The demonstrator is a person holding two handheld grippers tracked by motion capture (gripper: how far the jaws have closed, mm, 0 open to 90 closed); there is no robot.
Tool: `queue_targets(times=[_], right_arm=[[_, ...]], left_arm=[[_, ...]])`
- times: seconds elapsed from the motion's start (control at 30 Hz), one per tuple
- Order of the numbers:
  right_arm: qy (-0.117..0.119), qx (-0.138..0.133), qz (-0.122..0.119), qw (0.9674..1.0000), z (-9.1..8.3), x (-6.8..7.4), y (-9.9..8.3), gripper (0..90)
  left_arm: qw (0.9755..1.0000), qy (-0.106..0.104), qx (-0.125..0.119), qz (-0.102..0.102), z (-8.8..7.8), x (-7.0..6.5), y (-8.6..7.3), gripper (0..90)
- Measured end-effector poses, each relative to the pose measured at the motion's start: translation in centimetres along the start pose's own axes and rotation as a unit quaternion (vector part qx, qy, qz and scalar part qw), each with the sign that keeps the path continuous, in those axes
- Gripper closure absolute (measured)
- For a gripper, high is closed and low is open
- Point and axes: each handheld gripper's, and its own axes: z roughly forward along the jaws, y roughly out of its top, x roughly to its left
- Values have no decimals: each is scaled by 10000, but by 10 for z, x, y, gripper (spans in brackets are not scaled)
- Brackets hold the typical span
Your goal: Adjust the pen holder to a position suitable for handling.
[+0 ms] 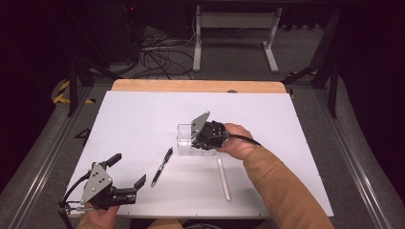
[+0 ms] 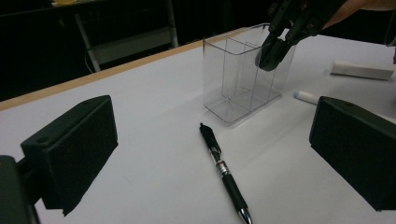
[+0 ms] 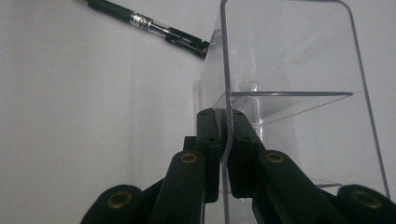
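Note:
A clear plastic holder (image 1: 185, 140) with inner dividers stands near the middle of the white table. My right gripper (image 1: 195, 142) comes at it from the right and is shut on its thin side wall. In the right gripper view the jaws (image 3: 224, 116) pinch the wall's edge of the holder (image 3: 289, 70). The left gripper view has the holder (image 2: 236, 79) ahead, with the right gripper (image 2: 270, 56) at its rim. My left gripper (image 1: 127, 171) rests open at the front left, nothing between its fingers. A black pen (image 1: 162, 166) (image 2: 223, 170) lies in front of the holder.
A white pen (image 1: 223, 179) lies to the right of the black one, near my right forearm. In the left gripper view a white tip (image 2: 306, 96) and a white cylinder (image 2: 362, 70) lie beyond the holder. The table's wooden far edge (image 1: 196, 86) borders the white top.

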Motion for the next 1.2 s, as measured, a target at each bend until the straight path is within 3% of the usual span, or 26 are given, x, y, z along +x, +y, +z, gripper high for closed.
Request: queue_targets(times=[0.93, 1.03, 1.1, 1.13, 1.2], right_arm=[[-112, 50, 301, 9995, 7, -4, 4, 824], [0, -74, 490, 9988, 7, -4, 2, 643], [-234, -207, 608, 9977, -1, -4, 2, 491], [-234, -207, 608, 9977, -1, -4, 2, 491], [-272, -400, 768, 9959, -10, -4, 1, 386]], left_arm=[[10000, -15, 15, -21, 1, 0, 0, 17], [10000, -19, 24, -26, 1, 0, 0, 17], [10000, -19, 30, -19, 1, 1, 0, 17], [10000, -21, 31, -22, 2, 1, 0, 17], [10000, -18, 37, -21, 2, 1, 0, 16]])
